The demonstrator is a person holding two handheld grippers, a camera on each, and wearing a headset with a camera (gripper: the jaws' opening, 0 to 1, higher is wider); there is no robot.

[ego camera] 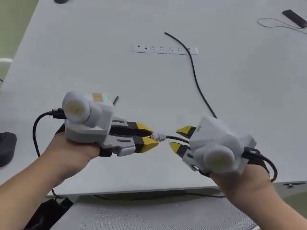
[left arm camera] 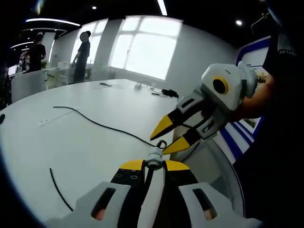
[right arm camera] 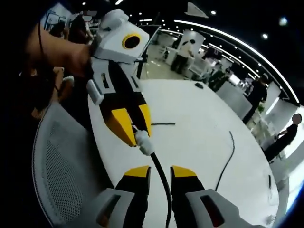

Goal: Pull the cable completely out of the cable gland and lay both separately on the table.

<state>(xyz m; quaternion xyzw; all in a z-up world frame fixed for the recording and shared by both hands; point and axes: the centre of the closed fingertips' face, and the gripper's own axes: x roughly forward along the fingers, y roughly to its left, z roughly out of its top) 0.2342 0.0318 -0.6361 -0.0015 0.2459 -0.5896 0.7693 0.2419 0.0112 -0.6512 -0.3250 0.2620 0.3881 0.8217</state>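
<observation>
A small white cable gland (ego camera: 158,137) is held above the table's near edge, with my left gripper (ego camera: 150,136) shut on it. In the left gripper view the gland (left arm camera: 153,158) sits pinched between my yellow tips. A black cable (ego camera: 195,81) leaves the gland, passes between the jaws of my right gripper (ego camera: 179,139) and runs away across the white table (ego camera: 96,62). The right gripper is open, its yellow tips standing apart on either side of the cable (right arm camera: 160,172) without closing on it. The gland (right arm camera: 144,141) shows just ahead of those tips.
A white power strip (ego camera: 165,49) lies flat farther back. A short black wire piece (ego camera: 115,100) rests near the left gripper. A dark object (ego camera: 5,148) sits at the left edge, a dark device (ego camera: 294,18) and thin white wire (ego camera: 273,23) far right. A mesh chair (ego camera: 158,215) is below.
</observation>
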